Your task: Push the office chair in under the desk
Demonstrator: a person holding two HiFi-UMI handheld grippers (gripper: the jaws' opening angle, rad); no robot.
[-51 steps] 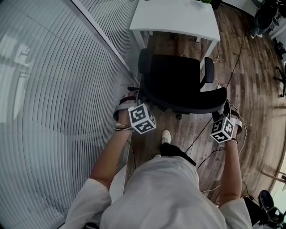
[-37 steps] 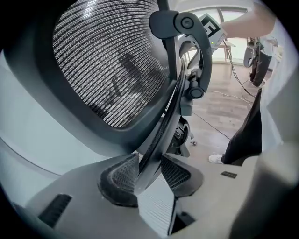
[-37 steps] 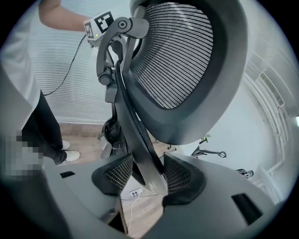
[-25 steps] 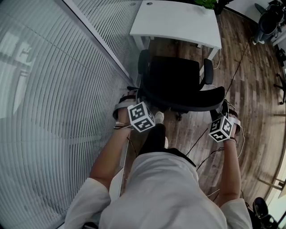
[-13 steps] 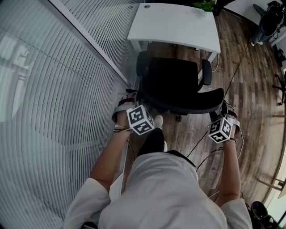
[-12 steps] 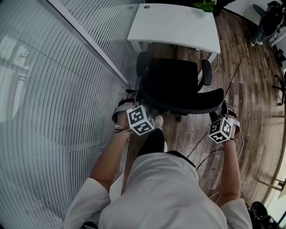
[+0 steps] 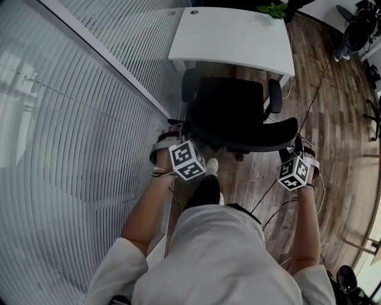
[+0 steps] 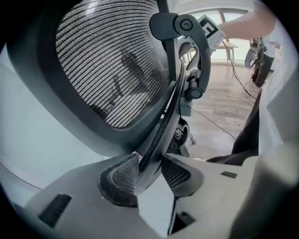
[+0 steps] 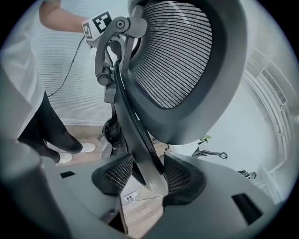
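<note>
The office chair (image 7: 235, 110) stands on the wooden floor, its seat front at the near edge of the white surface (image 7: 238, 36), not yet tucked under. The left hand-held gripper (image 8: 149, 170) and right hand-held gripper (image 9: 142, 175) each clamp a side rim of the backrest. Pushing evenly with both should roll it straight, armrests clearing the legs and the blinds (image 7: 71, 149) at left.

One office chair (image 7: 238, 113), one white desk (image 7: 232, 36), two tongs, left (image 8: 149, 170) and right (image 9: 142, 175), one plant (image 7: 274, 9).
</note>
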